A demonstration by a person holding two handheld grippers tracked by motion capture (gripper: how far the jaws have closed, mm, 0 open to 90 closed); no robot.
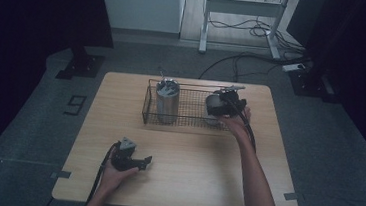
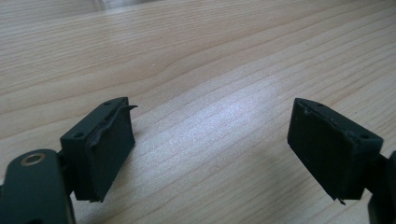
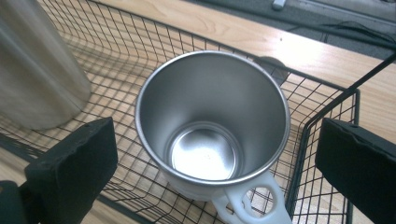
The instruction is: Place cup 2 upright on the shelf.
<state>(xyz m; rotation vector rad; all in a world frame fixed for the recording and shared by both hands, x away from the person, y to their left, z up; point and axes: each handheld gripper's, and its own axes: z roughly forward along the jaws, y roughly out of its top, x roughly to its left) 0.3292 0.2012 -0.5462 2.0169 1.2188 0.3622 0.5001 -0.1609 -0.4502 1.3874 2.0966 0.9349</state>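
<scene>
The tabletop [image 1: 191,154] is pale wood with fine straight grain running across it. On it sits a black wire basket [image 1: 187,122] of thin square mesh. Inside, a tall tumbler [image 1: 167,101] is brushed silver-grey. The mug [image 3: 212,123] beside it is bright steel within, mirror-like at the bottom, with a white handle [image 3: 252,207]. The fingers [image 2: 105,149] of both grippers are matt black. The floor [image 1: 29,119] is dull grey.
</scene>
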